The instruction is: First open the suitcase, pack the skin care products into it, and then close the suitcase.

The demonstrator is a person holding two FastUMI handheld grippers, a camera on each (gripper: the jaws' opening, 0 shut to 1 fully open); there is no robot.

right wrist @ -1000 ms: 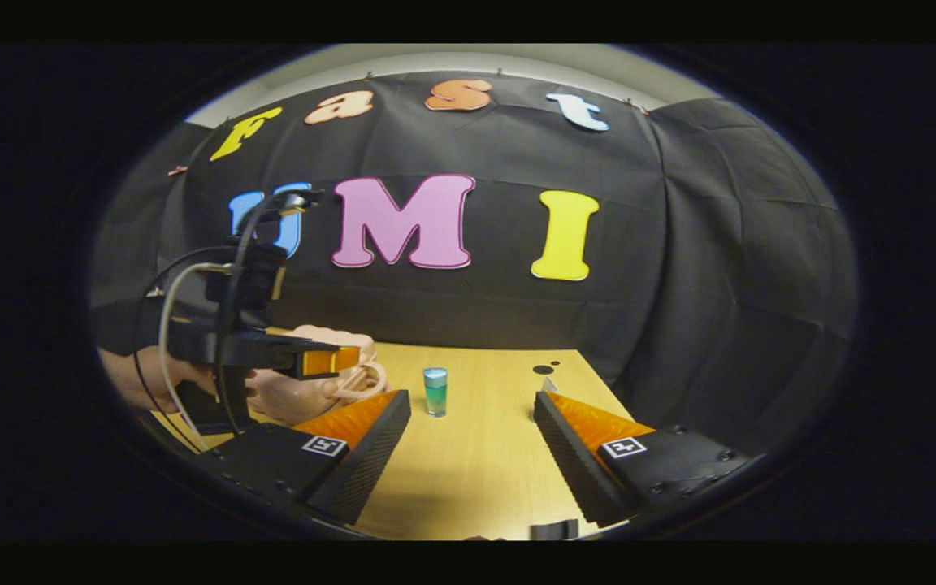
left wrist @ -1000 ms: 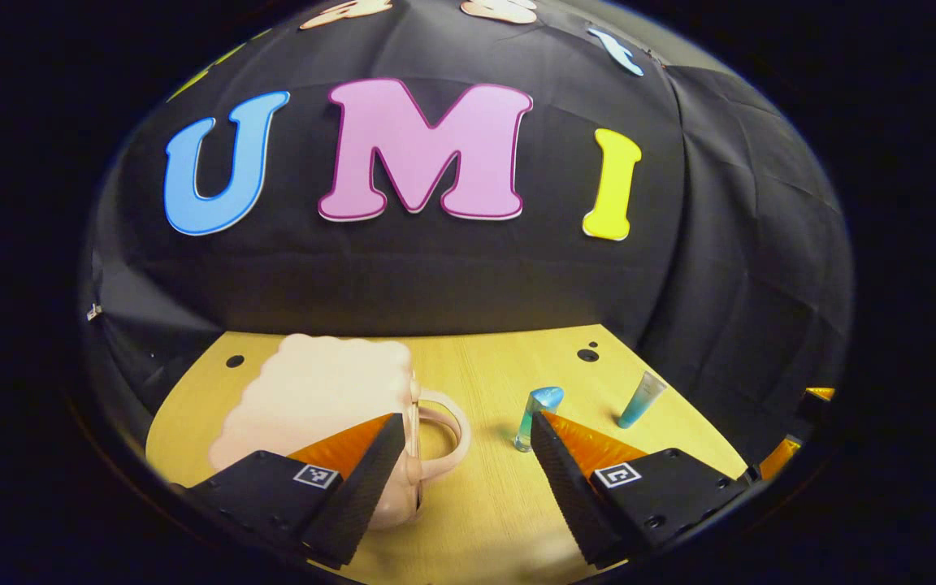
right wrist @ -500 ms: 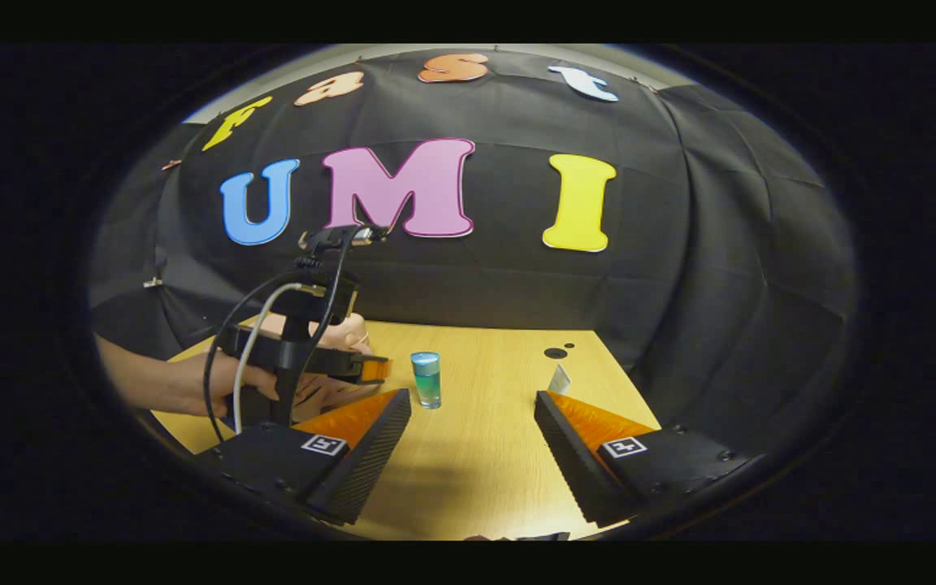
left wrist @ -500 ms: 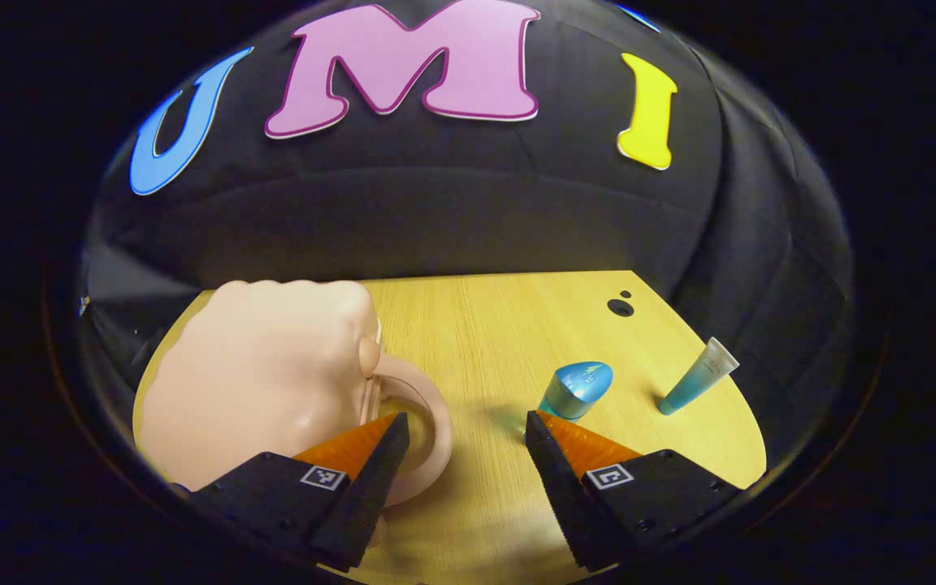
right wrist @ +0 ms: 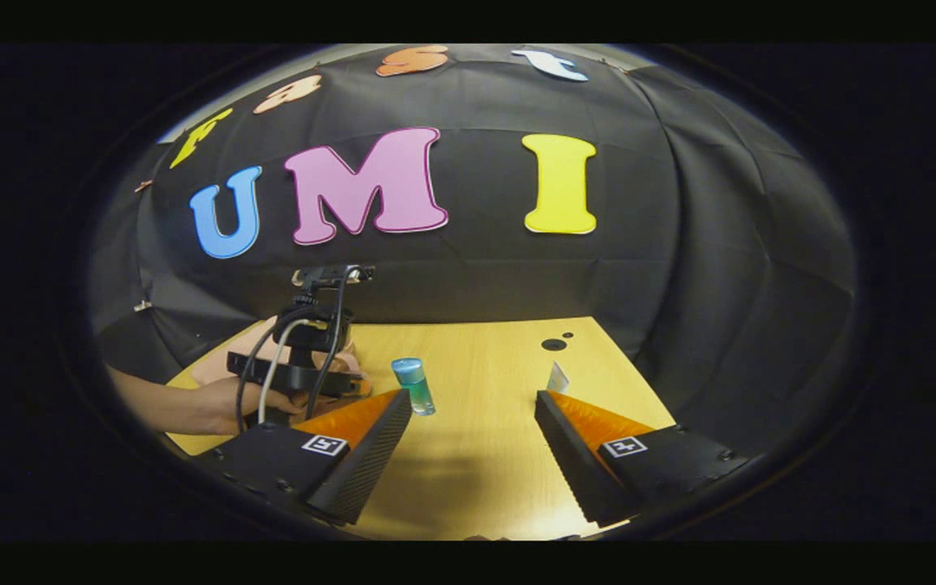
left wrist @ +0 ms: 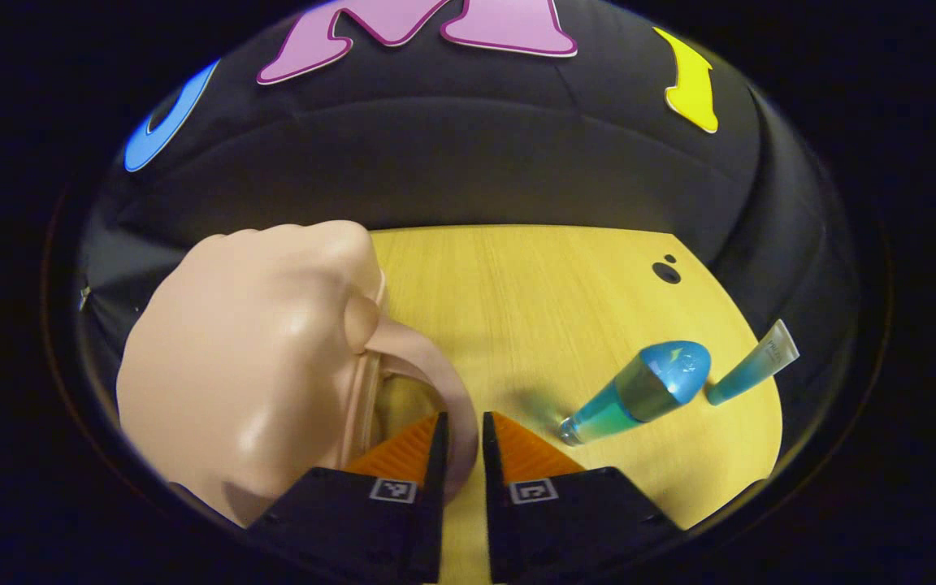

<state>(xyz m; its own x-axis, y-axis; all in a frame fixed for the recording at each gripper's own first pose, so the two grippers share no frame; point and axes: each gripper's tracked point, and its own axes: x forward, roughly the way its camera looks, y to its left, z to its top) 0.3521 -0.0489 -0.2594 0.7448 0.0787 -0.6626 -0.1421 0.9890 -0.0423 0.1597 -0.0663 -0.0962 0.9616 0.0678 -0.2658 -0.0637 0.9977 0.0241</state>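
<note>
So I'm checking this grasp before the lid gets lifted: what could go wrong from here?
The left gripper has its fingers closed on the thin loop handle of the pink suitcase. The rounded handle might slip out when pulled. The suitcase looks light, so it may slide or tip rather than open. The upright blue bottle stands close to the right and could be knocked over; the tube lies just beyond it.

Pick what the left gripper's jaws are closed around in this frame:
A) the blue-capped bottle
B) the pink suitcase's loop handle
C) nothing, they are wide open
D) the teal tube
B: in the left gripper view the left gripper has its jaws drawn close on either side of the loop handle of the pink suitcase, while the blue-capped bottle and teal tube stand apart on the table.
</note>
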